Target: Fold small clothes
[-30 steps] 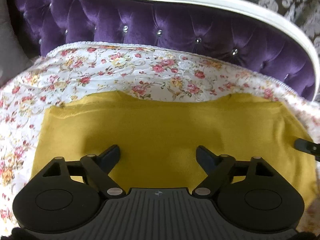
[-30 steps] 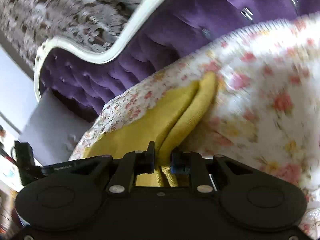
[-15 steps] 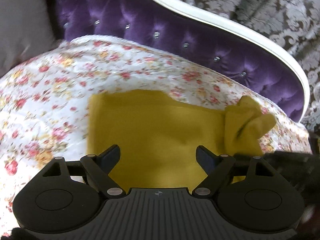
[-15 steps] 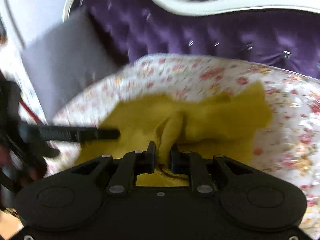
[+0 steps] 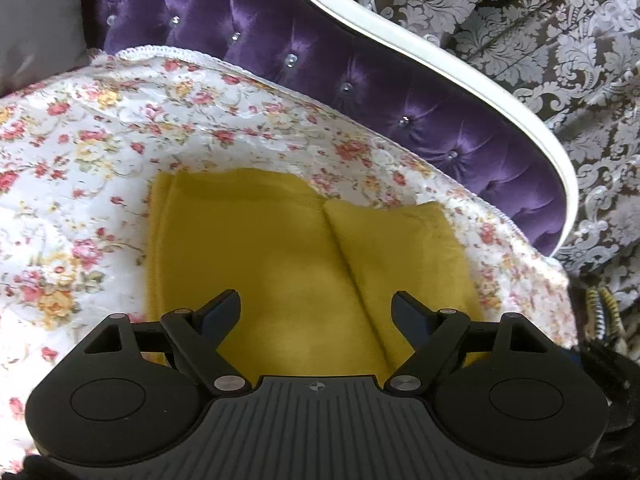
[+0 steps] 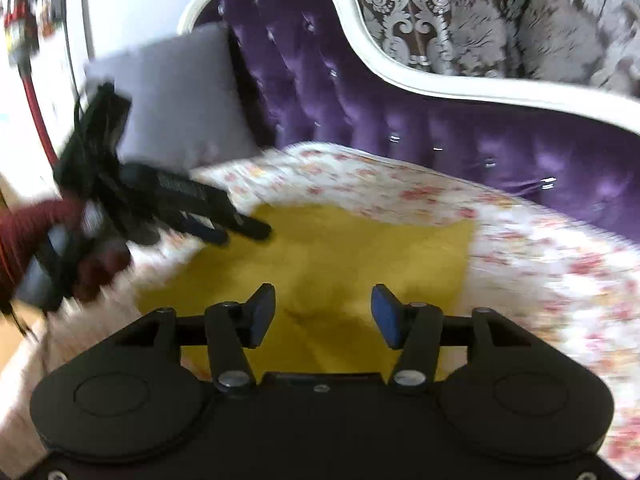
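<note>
A mustard-yellow garment [image 5: 280,256] lies flat on the floral quilt [image 5: 80,152], with its right part folded over along a crease [image 5: 348,256]. My left gripper [image 5: 316,308] hovers open just above the cloth's near edge with nothing between its fingers. In the right wrist view the same yellow garment [image 6: 360,248] spreads ahead of my right gripper [image 6: 323,312], whose jaws are opening with no cloth between the pads. The left gripper [image 6: 240,230] also shows there at the left, over the cloth's far corner, held by a hand in a dark red sleeve [image 6: 36,224].
The quilt covers a purple tufted sofa [image 5: 360,68] with a white curved frame [image 5: 440,56]. A grey cushion [image 6: 172,96] leans at the sofa's left end. Patterned damask wall covering [image 5: 540,20] lies behind.
My right gripper carried the pinched edge of the yellow cloth leftward over the garment, then let it go and opened. The cloth now lies folded narrower. My left gripper shifted left earlier and stayed open.
</note>
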The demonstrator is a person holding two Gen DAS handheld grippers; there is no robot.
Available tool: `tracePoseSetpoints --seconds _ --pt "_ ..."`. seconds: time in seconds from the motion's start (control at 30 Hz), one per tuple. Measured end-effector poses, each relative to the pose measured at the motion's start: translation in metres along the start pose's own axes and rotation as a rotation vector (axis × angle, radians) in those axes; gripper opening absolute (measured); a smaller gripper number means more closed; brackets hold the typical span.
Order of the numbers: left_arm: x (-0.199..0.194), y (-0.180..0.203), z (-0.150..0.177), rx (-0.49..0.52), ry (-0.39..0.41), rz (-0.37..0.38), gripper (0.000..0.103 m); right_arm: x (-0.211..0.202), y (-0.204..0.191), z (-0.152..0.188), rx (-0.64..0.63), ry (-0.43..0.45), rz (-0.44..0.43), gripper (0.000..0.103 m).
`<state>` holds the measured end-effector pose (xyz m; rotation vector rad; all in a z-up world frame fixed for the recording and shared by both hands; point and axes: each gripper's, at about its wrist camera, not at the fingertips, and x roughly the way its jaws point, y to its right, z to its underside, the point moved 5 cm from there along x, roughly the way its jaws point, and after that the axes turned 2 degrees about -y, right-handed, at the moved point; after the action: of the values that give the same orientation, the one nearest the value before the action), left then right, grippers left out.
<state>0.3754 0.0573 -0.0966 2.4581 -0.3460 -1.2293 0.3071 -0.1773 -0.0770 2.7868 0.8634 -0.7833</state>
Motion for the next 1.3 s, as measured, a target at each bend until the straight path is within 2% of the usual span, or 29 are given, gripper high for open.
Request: tracePoseSetpoints --seconds 0.07,0.23,0.37,0.5,0.63,0.73,0.8,0.9,0.93,1.0,1.03,1.07,1.1,1.13,1.2,1.3 --pt "0.005 0.005 0.001 0.0 -0.018 0.02 0.082 0.002 0.002 0.008 -0.032 -0.023 0.029 0.067" --pt "0.026 0.018 0.005 0.008 -0.083 0.057 0.082 0.021 0.004 0.02 -0.026 -0.054 0.012 0.068" --pt "0.046 0.027 0.004 -0.007 -0.136 0.091 0.082 0.031 -0.008 0.027 -0.092 -0.066 0.014 0.068" --pt "0.057 0.038 -0.008 -0.001 -0.119 0.125 0.082 0.034 -0.016 0.029 -0.143 -0.059 0.035 0.068" --pt "0.073 0.048 -0.017 -0.021 -0.148 0.172 0.082 0.033 -0.02 0.032 -0.192 -0.047 0.076 0.066" --pt "0.079 0.057 -0.019 0.011 -0.152 0.174 0.082 0.032 -0.02 0.033 -0.208 -0.039 0.106 0.066" --pt "0.082 0.061 -0.021 0.019 -0.155 0.175 0.082 0.03 -0.023 0.034 -0.243 -0.025 0.155 0.07" --pt "0.085 0.065 -0.023 0.026 -0.147 0.174 0.082 0.034 -0.027 0.037 -0.28 -0.062 0.165 0.07" --pt "0.086 0.067 -0.024 0.031 -0.142 0.176 0.08 0.034 -0.026 0.037 -0.274 -0.067 0.156 0.068" --pt "0.09 0.069 -0.024 0.03 -0.154 0.175 0.063 0.031 -0.026 0.036 -0.256 -0.048 0.136 0.045" --pt "0.092 0.07 -0.024 0.028 -0.153 0.155 0.048 0.029 -0.024 0.036 -0.244 -0.048 0.135 0.018" --pt "0.093 0.07 -0.025 0.037 -0.143 0.135 0.022 0.028 -0.022 0.035 -0.225 -0.051 0.125 0.017" --pt "0.093 0.072 -0.025 0.055 -0.131 0.143 0.013 0.026 -0.022 0.034 -0.205 -0.041 0.114 0.016" --pt "0.094 0.074 -0.025 0.066 -0.13 0.173 0.014 0.024 -0.022 0.033 -0.199 -0.034 0.117 0.014" --pt "0.09 0.079 -0.027 0.083 -0.124 0.169 0.014 0.019 -0.023 0.03 -0.205 -0.026 0.168 0.013" --pt "0.069 0.094 -0.04 0.172 -0.084 0.186 0.014 0.003 -0.031 0.019 -0.187 0.029 0.19 0.013"
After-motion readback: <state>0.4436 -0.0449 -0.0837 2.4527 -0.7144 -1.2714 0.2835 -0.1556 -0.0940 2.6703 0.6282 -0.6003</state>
